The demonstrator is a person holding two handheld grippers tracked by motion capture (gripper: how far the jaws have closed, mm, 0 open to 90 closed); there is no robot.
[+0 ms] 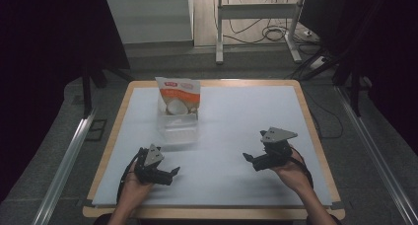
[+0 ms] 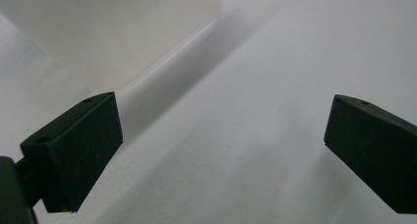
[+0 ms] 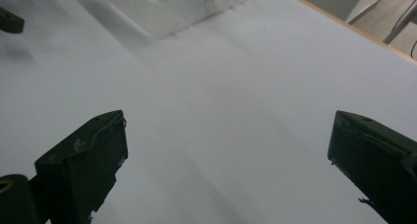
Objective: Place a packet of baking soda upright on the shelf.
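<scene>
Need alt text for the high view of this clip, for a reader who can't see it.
A person's hands hold the left gripper and right gripper, both open, low over a white-topped table. Beyond the left one stands a clear plastic box with a white and orange pouch upright in it.

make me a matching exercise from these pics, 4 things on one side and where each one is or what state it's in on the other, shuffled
Things
1. left hand-held gripper
2. right hand-held gripper
3. snack bag
4. clear box

Places or states
A. stands upright in the container, orange and white
B. open, near the table's right front
C. sits on the white mat, toward the far left
D. open, just in front of the box

Pairs: 1-D, 2-B, 3-A, 4-C
</scene>
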